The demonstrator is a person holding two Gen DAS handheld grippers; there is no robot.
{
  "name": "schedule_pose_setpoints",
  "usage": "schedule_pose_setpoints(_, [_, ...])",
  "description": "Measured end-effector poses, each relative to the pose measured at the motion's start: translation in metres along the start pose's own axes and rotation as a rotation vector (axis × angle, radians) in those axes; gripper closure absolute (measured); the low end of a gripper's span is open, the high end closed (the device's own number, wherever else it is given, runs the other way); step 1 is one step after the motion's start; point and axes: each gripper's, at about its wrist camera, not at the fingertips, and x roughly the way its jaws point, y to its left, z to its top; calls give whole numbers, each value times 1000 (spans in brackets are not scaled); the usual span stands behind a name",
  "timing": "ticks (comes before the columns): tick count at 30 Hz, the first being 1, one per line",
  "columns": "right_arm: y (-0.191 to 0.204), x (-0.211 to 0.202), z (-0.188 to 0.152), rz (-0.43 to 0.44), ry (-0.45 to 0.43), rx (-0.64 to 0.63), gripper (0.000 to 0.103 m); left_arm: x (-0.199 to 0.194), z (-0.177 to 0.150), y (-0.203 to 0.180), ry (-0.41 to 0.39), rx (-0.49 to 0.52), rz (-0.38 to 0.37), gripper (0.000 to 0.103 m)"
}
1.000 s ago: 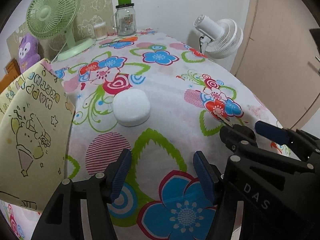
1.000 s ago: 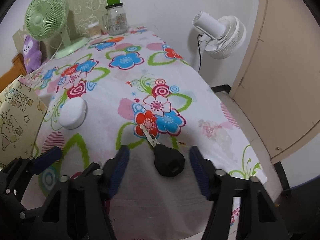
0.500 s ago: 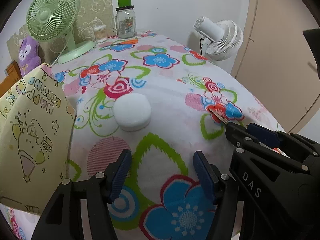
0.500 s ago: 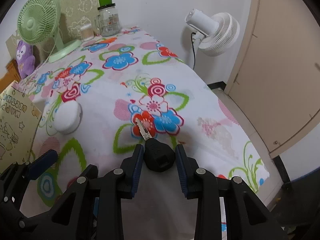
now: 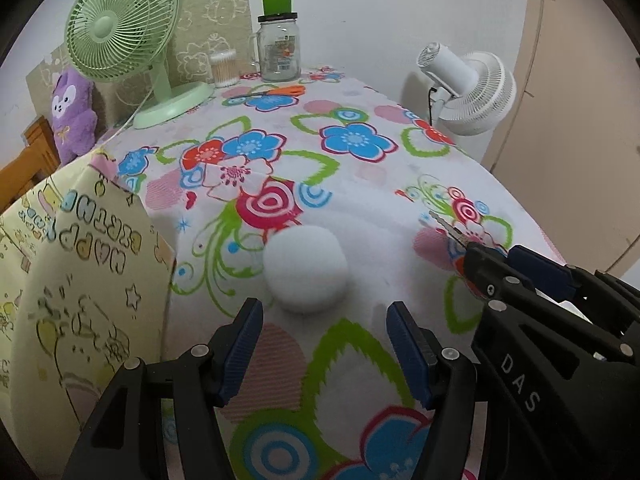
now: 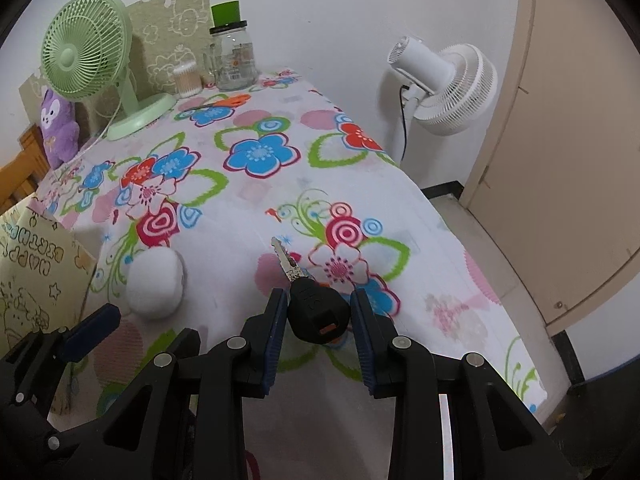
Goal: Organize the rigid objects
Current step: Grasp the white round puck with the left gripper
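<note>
1. One key (image 6: 316,308), with a black plastic head and a silver blade, sits clamped between the blue pads of the right gripper (image 6: 319,312); its blade points away from the camera, over the flowered tablecloth (image 6: 260,200).
2. One white round puck (image 5: 306,270) lies flat on the cloth, to the left of the key and apart from it.
3. The left gripper (image 5: 322,344) hangs just short of the puck with its jaws spread and nothing between them; the puck lies just beyond the fingertips.
4. One yellow paper bag (image 5: 76,280) with cartoon drawings stands at the left edge of the table, near the puck.
5. At the far end of the table stand one green desk fan (image 5: 124,32), one glass jar (image 5: 279,52) with a green cap on its lid, and one small tub of cotton swabs (image 5: 223,69) between them.
6. One purple plush toy (image 5: 74,116) sits left of the green fan.
7. One white fan (image 6: 444,80) stands on the floor, beyond the table's right side.
</note>
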Motion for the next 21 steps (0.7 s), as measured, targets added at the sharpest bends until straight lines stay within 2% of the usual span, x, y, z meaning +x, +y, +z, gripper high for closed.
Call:
schedule_pose_setpoints(15, [9,21,18,20,15,-5,67,24,17,9,17,-31,43,38])
schedule_pose_setpoints(19, [9,26,20,27,23,0,67,25,19,7,8,-22,45,50])
schedule_pose_setpoints(21, [9,28,21,27,26,1,67,25,20,6,4,-18,46,52])
